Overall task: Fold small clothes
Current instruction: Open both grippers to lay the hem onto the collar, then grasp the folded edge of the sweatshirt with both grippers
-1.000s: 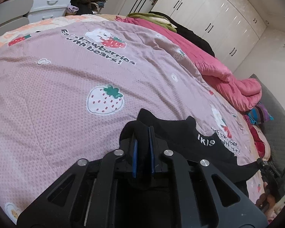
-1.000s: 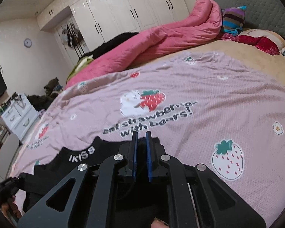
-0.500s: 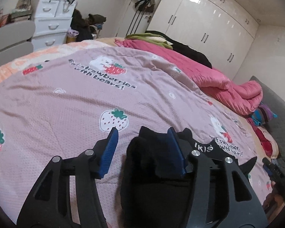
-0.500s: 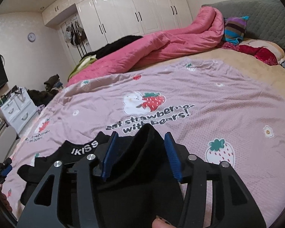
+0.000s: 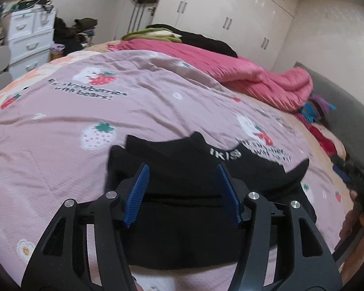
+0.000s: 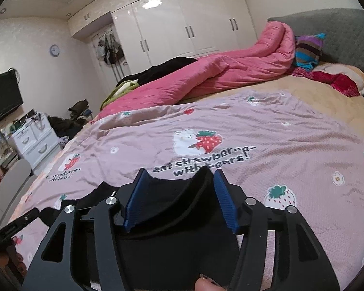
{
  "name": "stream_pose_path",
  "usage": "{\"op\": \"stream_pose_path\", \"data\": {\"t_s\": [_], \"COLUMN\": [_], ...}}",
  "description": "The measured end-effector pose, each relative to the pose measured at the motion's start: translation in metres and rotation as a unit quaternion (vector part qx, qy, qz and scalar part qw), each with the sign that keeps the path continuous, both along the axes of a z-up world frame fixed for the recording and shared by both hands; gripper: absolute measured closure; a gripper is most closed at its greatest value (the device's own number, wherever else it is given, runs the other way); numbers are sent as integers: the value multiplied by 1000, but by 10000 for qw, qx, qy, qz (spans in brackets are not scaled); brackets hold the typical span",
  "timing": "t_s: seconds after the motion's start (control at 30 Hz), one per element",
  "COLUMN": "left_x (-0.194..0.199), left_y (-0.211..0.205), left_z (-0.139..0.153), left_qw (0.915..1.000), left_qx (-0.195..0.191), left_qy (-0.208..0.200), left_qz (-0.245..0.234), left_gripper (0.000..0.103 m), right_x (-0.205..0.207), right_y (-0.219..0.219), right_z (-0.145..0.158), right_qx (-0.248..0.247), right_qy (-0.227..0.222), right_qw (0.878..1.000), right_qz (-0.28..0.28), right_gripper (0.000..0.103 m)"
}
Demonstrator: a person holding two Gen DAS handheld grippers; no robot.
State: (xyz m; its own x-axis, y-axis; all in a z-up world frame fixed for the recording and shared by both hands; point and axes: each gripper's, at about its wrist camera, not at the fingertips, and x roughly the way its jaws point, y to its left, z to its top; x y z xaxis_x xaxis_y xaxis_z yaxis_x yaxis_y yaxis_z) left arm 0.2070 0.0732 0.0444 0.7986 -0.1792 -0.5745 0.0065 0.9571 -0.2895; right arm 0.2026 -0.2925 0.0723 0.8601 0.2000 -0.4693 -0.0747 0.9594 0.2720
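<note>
Both the left tongs (image 5: 182, 191) and right tongs (image 6: 177, 194) have just opened, gripping nothing, so the freshly released black garment (image 5: 177, 218) might spring unfolded.

The left tongs (image 5: 182, 191) are pointing forward and a bit down, and their blue pads (image 5: 136, 194) have just been opening and are standing apart. The right tongs (image 6: 179, 196) are pointing the same way, just opened too. Neither pair is squeezing anything. A fingertip (image 6: 206, 285) is peeking under the right tongs.
</note>
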Motion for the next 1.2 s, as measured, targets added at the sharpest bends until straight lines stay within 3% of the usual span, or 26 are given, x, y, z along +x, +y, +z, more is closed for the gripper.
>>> {"op": "stream_pose_path", "data": {"t_s": [0.2, 0.33, 0.5, 0.57, 0.6, 0.63, 0.77, 0.97, 1.2], "left_x": [-2, -2, 2, 2, 2, 2, 5, 17, 43], "left_y": [-28, -38, -42, -44, -45, -45, -40, -42, -50], "left_z": [-6, -11, -25, -34, -40, -44, -56, -64, -69], "left_qw": [9990, 9976, 9952, 9933, 9919, 9908, 9879, 9854, 9814], "left_qx": [220, 363, 394, 421, 518, 610, 856, 1179, 1466], "left_qy": [104, 181, 443, 581, 673, 739, 901, 950, 1029], "left_qz": [-366, -565, -780, -911, -946, -955, -930, -782, -692], "left_gripper": [44, 31, 31, 31, 31, 33, 44, 45, 44], "right_x": [-3, -2, 2, 5, 6, 7, 17, 37, 60], "right_y": [16, 29, 49, 58, 61, 64, 69, 62, 54], "right_z": [4, 1, -15, -25, -30, -37, -64, -94, -99], "right_qx": [-174, -423, -844, -1094, -1167, -1236, -1635, -1689, -1086], "right_qy": [7, 131, 514, 699, 776, 897, 1418, 1784, 1729], "right_qw": [9991, 9965, 9881, 9823, 9798, 9769, 9659, 9631, 9738], "right_qz": [384, 707, 1176, 1348, 1423, 1497, 1418, 1099, 1002], "right_gripper": [38, 38, 38, 43, 54, 58, 65, 65, 64]}}
